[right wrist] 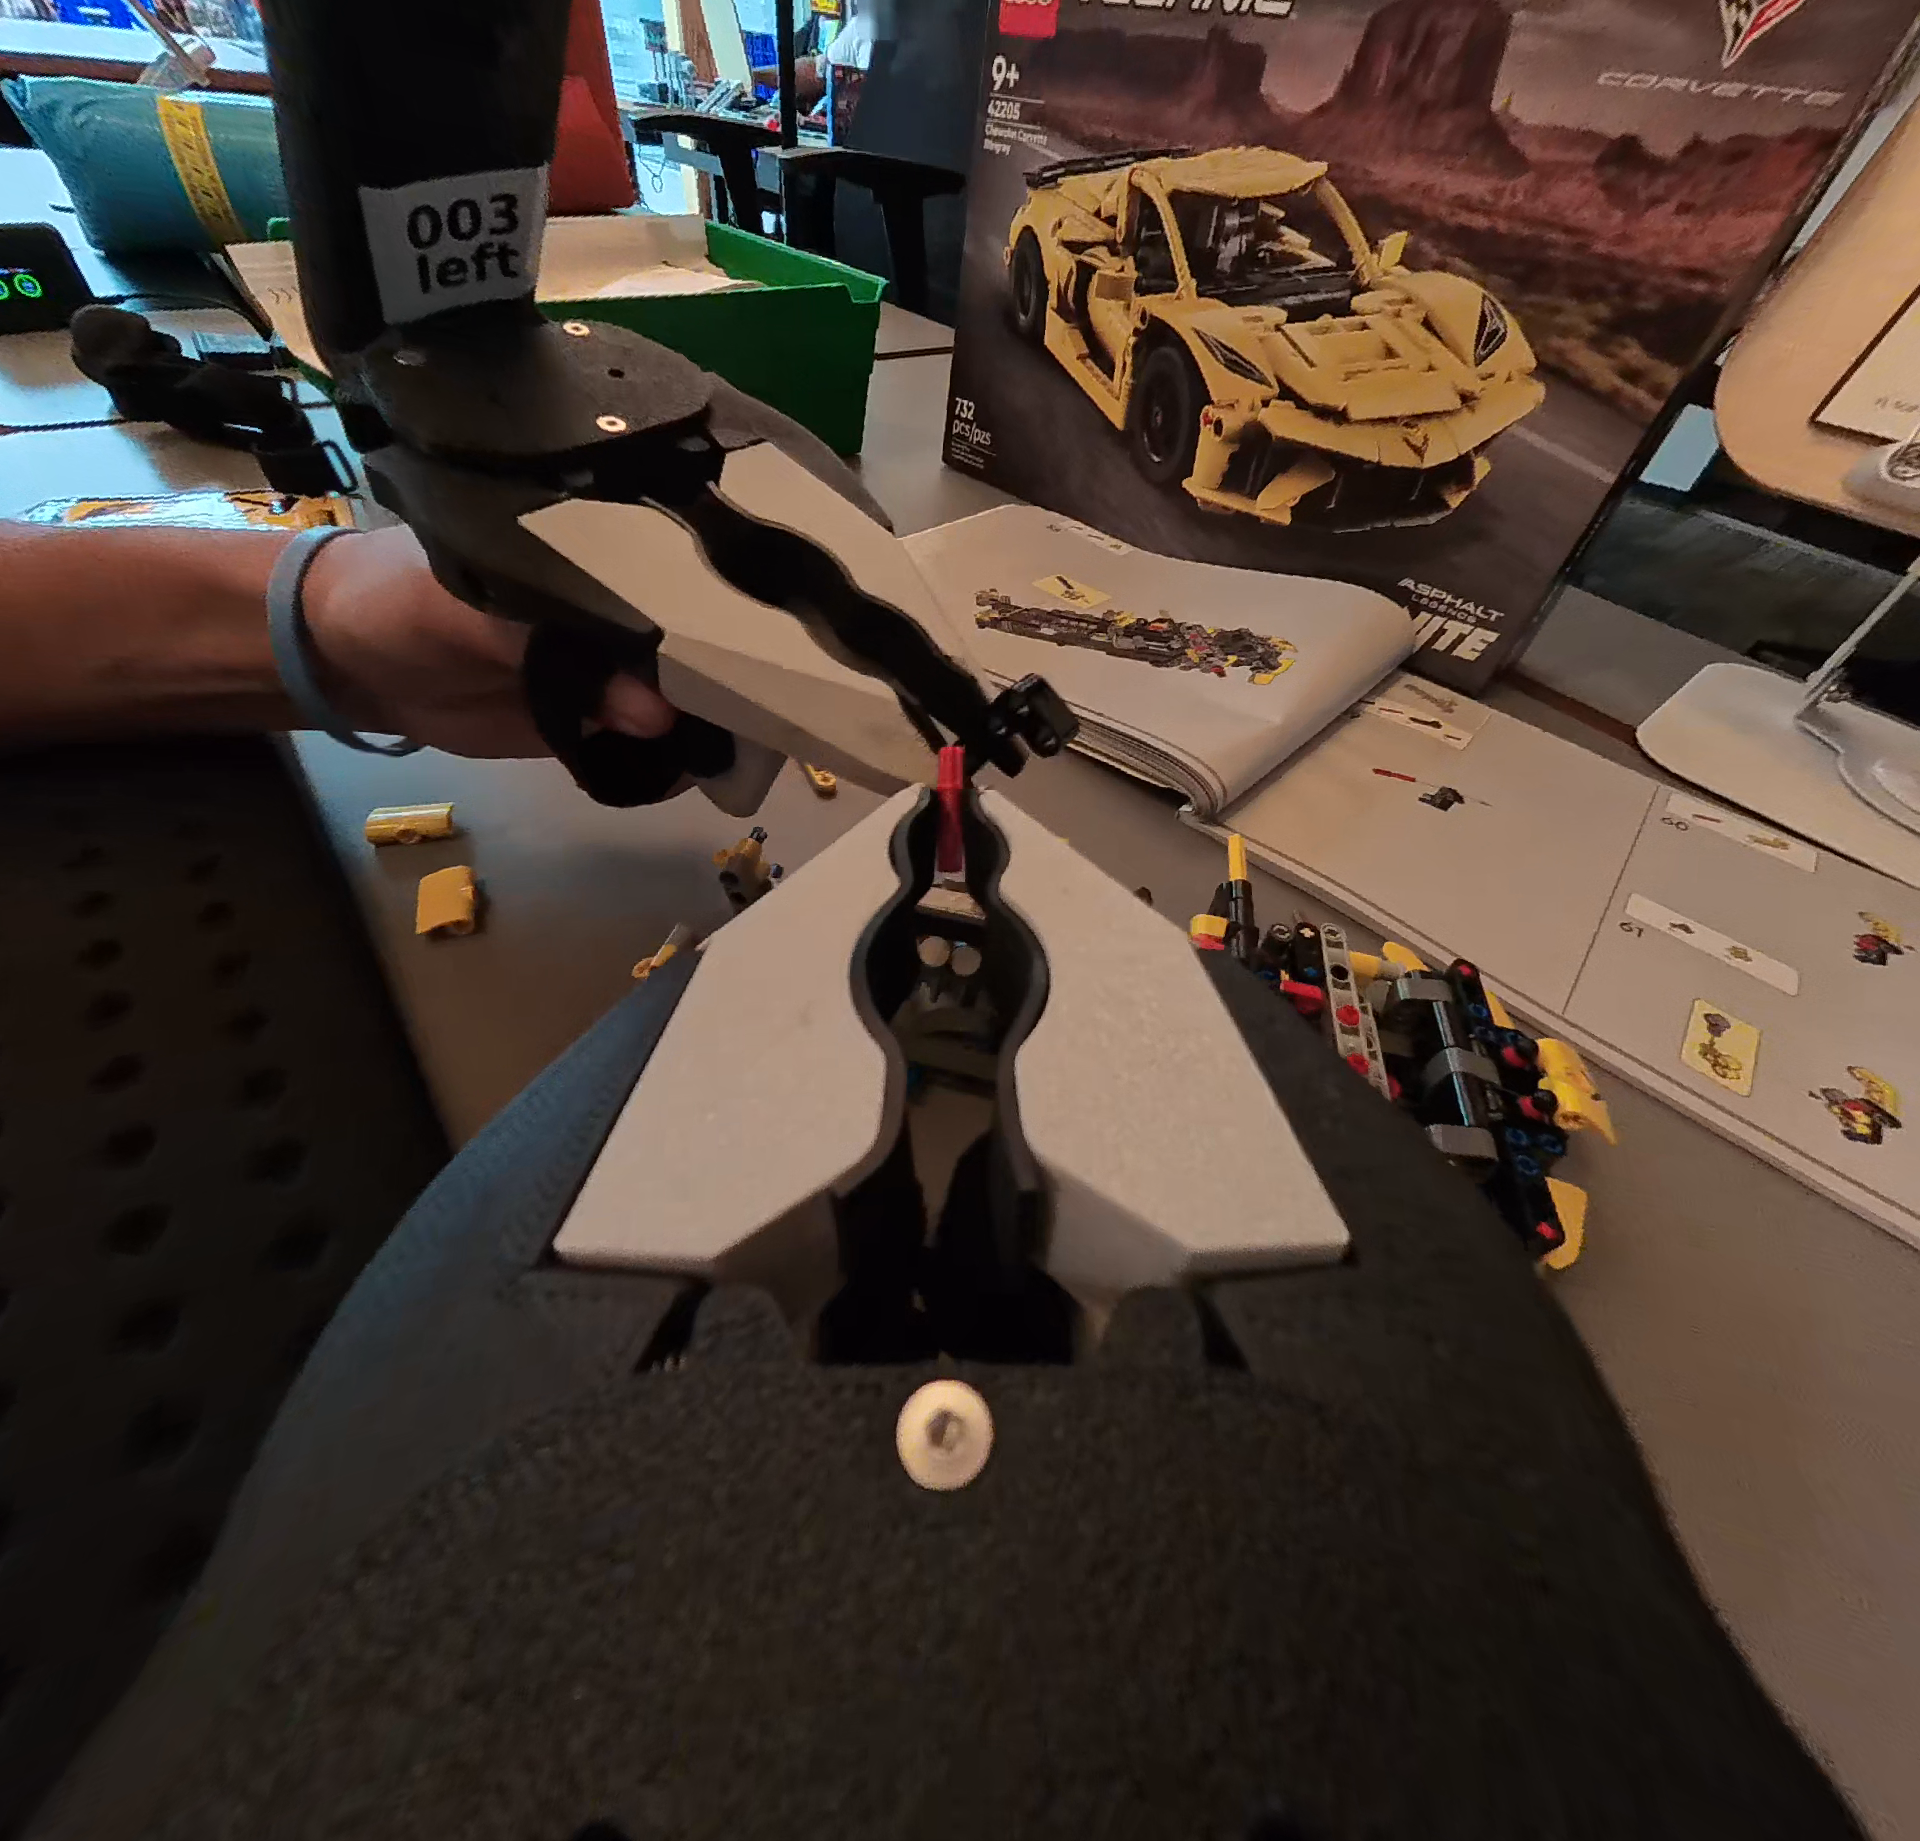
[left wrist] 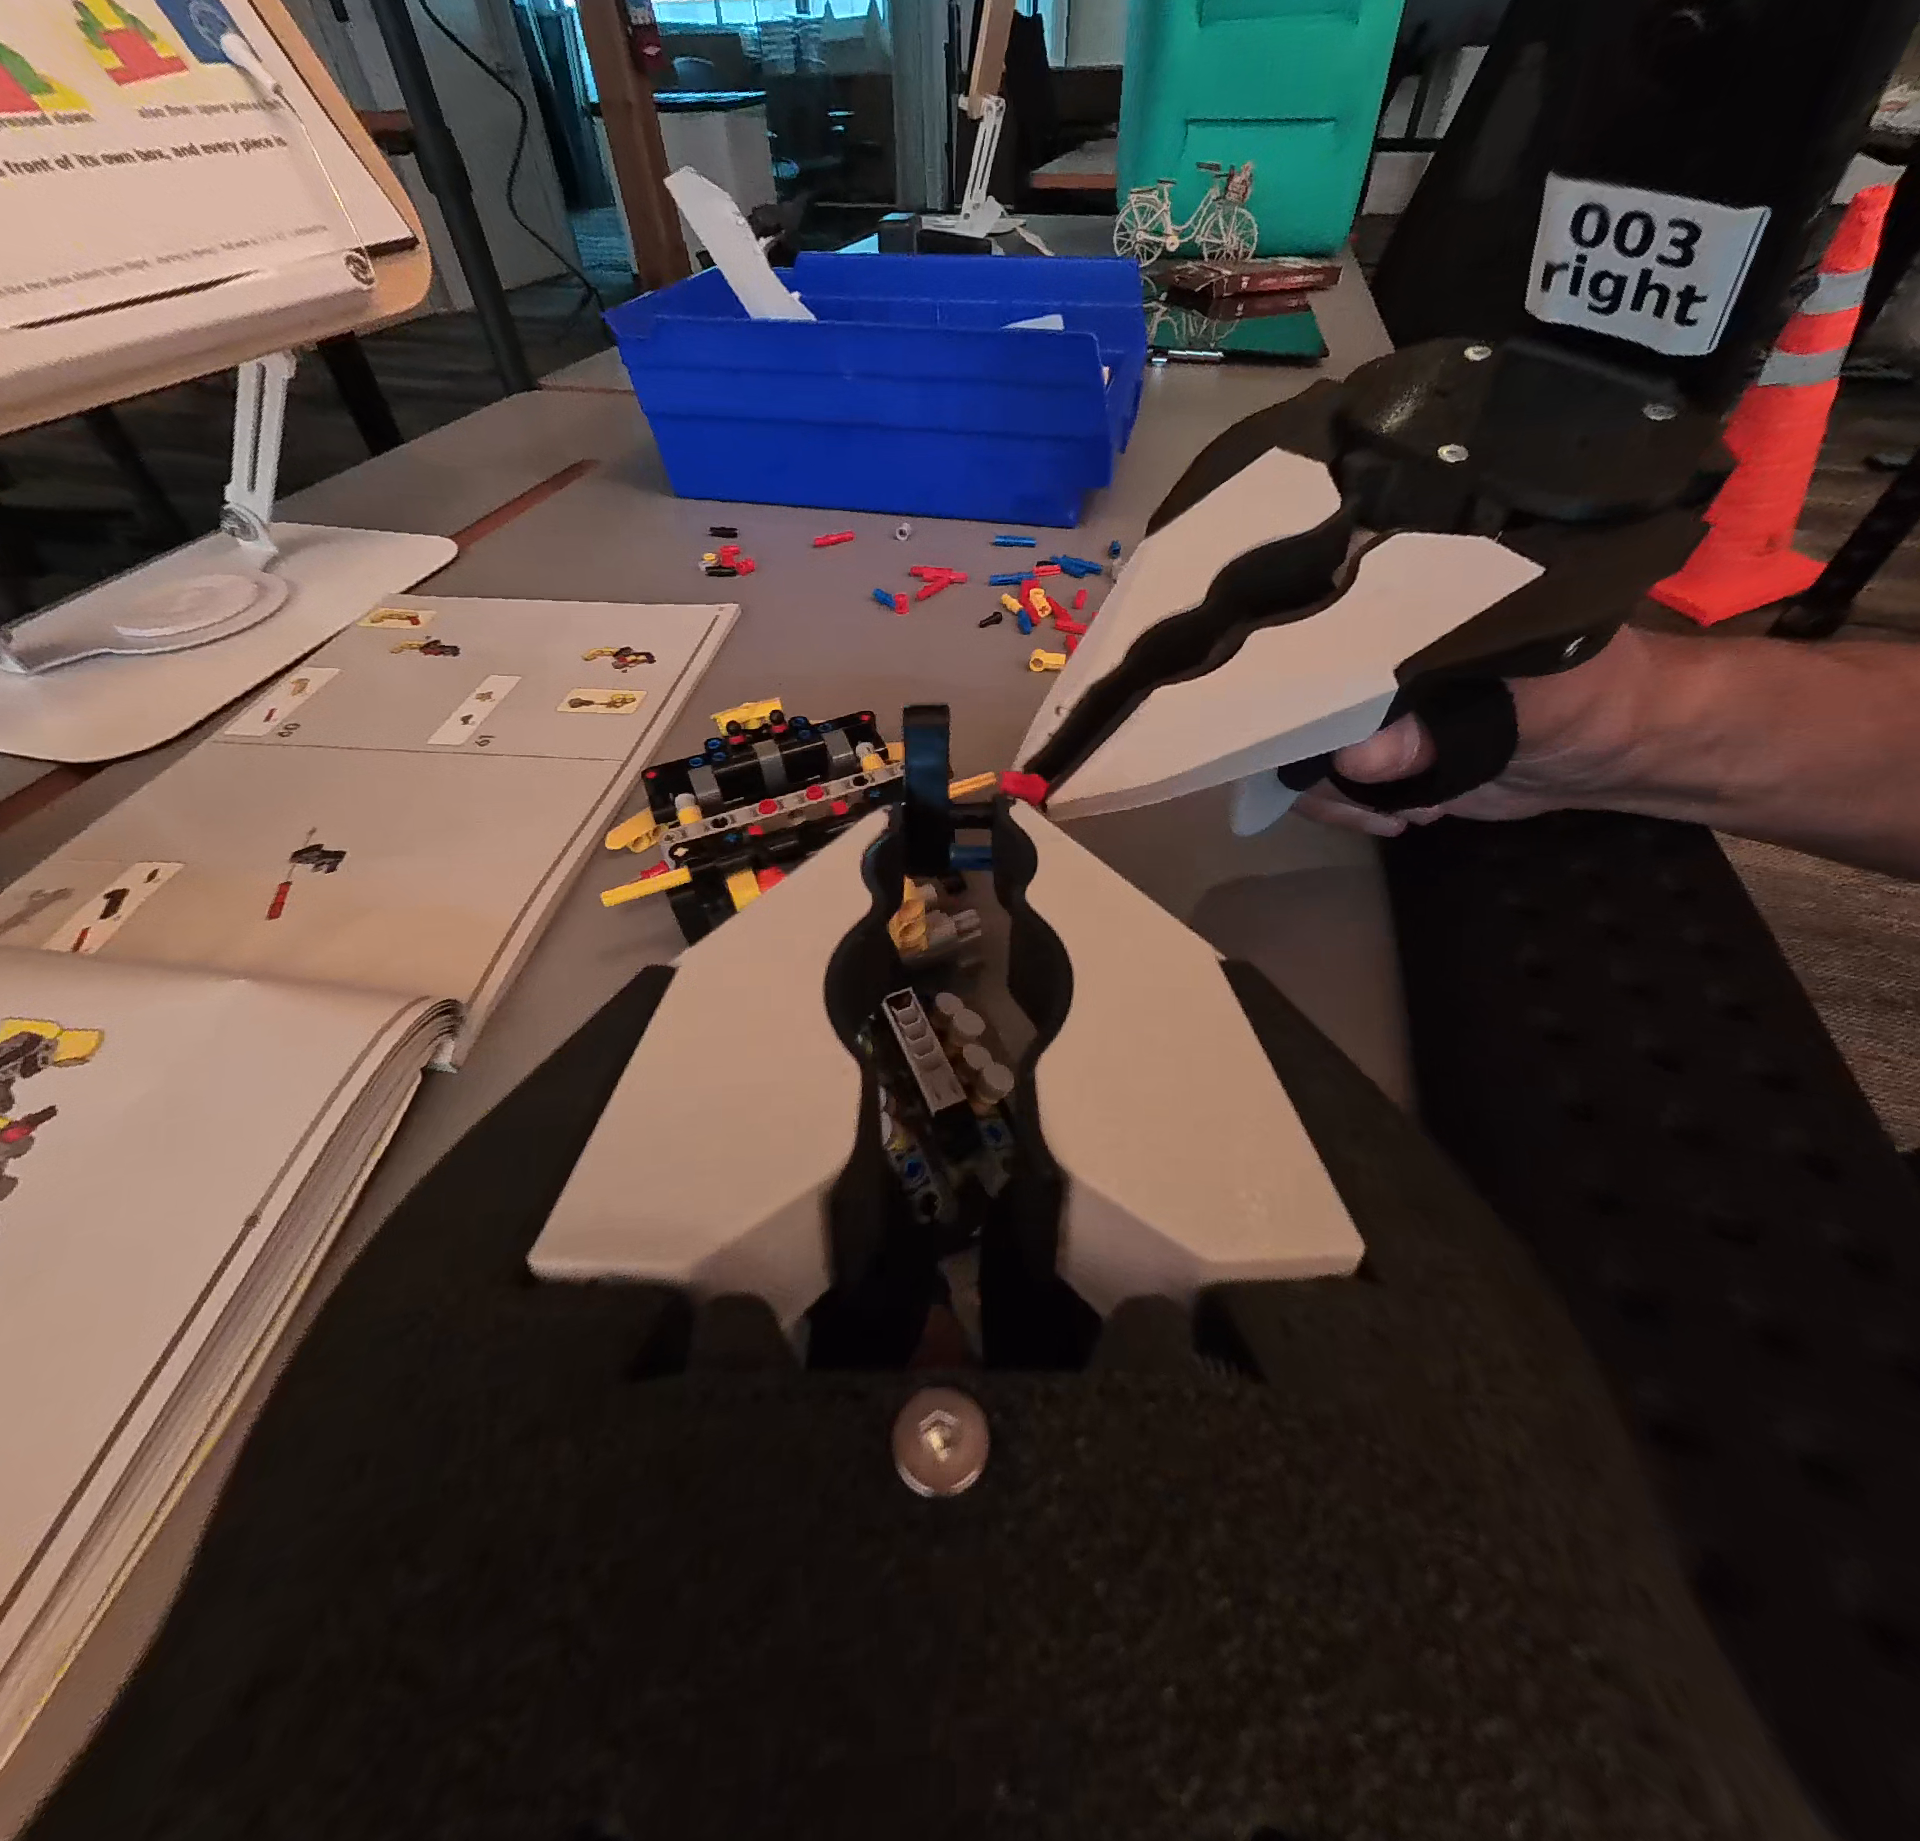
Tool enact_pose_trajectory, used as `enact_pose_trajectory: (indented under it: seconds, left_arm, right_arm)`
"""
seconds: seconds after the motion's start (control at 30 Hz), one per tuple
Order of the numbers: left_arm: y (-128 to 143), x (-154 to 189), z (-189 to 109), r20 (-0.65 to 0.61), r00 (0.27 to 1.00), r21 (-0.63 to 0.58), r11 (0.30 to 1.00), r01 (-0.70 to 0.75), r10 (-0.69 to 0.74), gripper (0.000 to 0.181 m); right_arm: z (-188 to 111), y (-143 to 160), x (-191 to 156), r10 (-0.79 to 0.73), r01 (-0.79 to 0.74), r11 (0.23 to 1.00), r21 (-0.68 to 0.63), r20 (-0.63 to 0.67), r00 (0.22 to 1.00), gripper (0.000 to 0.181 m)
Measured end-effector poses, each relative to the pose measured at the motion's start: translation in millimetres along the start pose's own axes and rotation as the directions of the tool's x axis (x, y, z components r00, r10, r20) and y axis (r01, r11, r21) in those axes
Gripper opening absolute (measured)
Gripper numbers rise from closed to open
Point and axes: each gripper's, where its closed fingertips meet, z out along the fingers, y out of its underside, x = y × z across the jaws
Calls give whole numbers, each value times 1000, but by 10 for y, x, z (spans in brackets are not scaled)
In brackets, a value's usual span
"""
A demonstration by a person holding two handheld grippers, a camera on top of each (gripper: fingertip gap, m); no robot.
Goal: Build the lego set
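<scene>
The lego assembly lay on the counter near a blue bin holding white sheets, while the left tool gripped a black piece and the right tool pinched a red pin.

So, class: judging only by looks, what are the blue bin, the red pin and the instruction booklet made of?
Blue bin: probably moulded plastic, with glossy walls and ribbed steps.
Red pin, clamped in the right hand-held gripper: looks like hard plastic, uniform in colour and smooth.
Instruction booklet: paper, with stacked page edges and a matte printed surface.
</scene>
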Motion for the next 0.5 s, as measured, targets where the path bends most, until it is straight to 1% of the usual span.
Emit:
enact_pose_trajectory:
  seconds: [0.13, 0.37, 0.5]
  left_arm:
    - [-10, -63, -19, 21, 1000, 7, 1000, 17, -17, 17]
    - [-23, -17, -23, -18, 999, 18, 999, 40, -39, 17]
    - [-34, 24, -10, -27, 999, 19, 999, 32, -31, 17]
  right_arm:
    - [19, 35, 2, 6, -6, 1000, -20, 4, 1000, 4]
    - [35, 81, -1, 3, -3, 999, -45, 2, 1000, 4]
    - [50, 109, -16, -17, 17, 998, -65, -1, 1000, 0]
